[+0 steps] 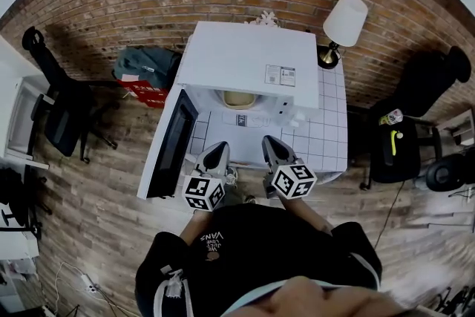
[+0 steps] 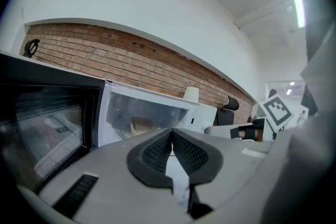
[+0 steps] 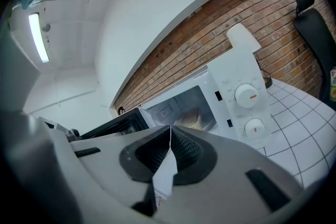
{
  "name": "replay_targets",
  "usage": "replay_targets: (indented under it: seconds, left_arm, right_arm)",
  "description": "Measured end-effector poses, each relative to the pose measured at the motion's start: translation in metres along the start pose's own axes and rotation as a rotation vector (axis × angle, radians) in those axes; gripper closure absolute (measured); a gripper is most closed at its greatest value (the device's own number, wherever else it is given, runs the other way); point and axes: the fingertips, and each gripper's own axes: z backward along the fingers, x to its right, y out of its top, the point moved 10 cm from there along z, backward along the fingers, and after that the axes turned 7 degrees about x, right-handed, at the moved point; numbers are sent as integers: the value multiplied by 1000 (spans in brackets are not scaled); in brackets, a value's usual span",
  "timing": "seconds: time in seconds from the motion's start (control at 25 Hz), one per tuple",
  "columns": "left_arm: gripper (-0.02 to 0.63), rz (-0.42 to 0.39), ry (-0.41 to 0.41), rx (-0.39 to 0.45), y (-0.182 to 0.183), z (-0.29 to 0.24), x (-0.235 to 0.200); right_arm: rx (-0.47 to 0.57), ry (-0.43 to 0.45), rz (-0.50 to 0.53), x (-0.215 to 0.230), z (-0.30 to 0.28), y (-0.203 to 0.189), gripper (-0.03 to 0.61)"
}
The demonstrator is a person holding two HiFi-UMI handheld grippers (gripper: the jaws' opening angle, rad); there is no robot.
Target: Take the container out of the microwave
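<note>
A white microwave (image 1: 245, 63) stands on a tiled table with its door (image 1: 172, 143) swung open to the left. Inside sits a pale, beige container (image 1: 239, 99), which also shows in the cavity as the container (image 2: 142, 124) in the left gripper view and the container (image 3: 191, 119) in the right gripper view. My left gripper (image 1: 217, 152) and right gripper (image 1: 272, 147) hover side by side just in front of the opening, both apart from the container. The left gripper (image 2: 171, 131) is shut with nothing in it. Equally shut and holding nothing is the right gripper (image 3: 169, 127).
The white tiled table (image 1: 326, 130) extends right of the microwave, with a lamp (image 1: 344, 22) at its back corner. Two control dials (image 3: 247, 95) sit on the microwave's right panel. Office chairs (image 1: 63, 111) stand at left and right; a grey bag (image 1: 148, 63) lies on a red box.
</note>
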Motion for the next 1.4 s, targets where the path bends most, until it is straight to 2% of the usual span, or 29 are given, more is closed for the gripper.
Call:
replay_targets:
  seconds: [0.68, 1.28, 1.4]
  left_arm:
    - [601, 14, -54, -37, 9, -66, -51]
    - [600, 84, -70, -84, 2, -101, -85]
    - [582, 99, -68, -103, -3, -107, -90]
  right_arm:
    - [1, -78, -9, 18, -63, 1, 572]
    - [-33, -163, -60, 26, -103, -14, 571]
    - [-35, -178, -75, 29, -110, -17, 571]
